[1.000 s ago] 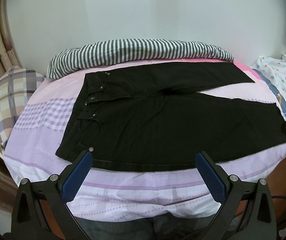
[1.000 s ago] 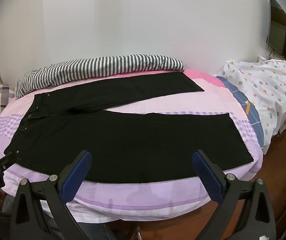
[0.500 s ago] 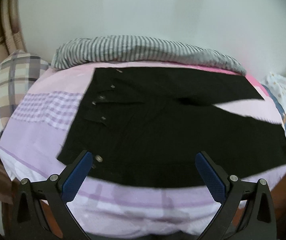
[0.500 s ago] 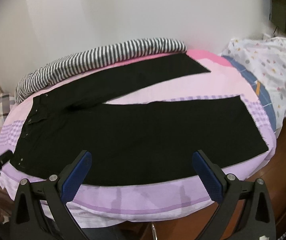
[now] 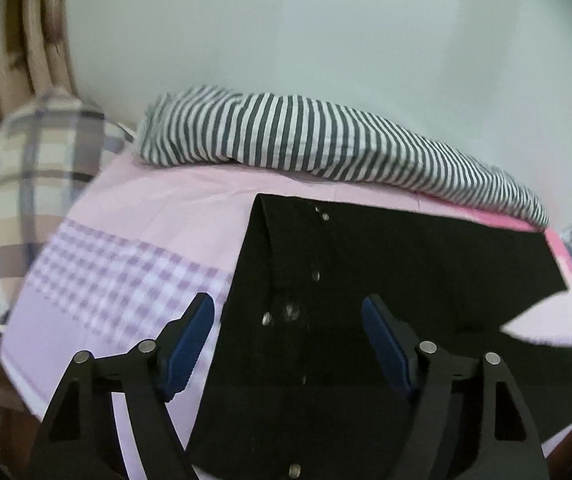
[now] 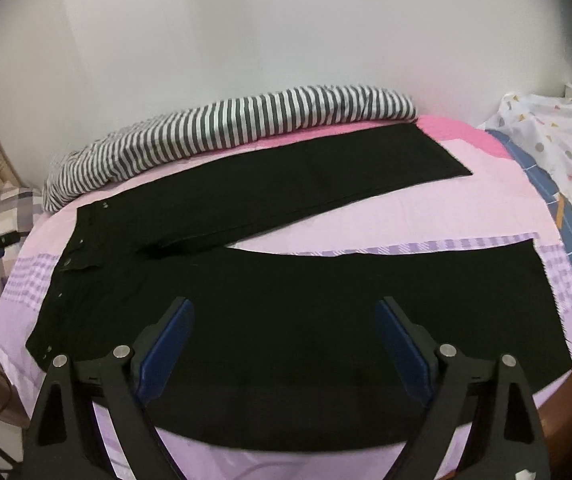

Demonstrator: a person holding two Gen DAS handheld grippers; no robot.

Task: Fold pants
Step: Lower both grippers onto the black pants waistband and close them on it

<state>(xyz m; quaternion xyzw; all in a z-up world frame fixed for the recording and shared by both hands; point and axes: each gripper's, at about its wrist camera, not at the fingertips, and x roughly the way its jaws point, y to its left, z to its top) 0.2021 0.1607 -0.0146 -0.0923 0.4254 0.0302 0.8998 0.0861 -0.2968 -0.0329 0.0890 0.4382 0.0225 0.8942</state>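
Now my left gripper (image 5: 287,322) and right gripper (image 6: 284,326), both closing but still spread, hold nothing; the soft, floppy pants (image 6: 286,300) need grabbing at the waist, lower left.

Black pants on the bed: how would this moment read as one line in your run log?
stage: reaching | black pants: flat, unfolded, legs apart | left gripper: open over waistband, closing | right gripper: open over near leg, closing

A bed (image 6: 385,216) in pink-and-lilac sheeting carries black pants (image 6: 286,312) spread flat. A striped blanket (image 6: 226,132) lies along its far edge, a plaid pillow (image 5: 34,184) at one end.
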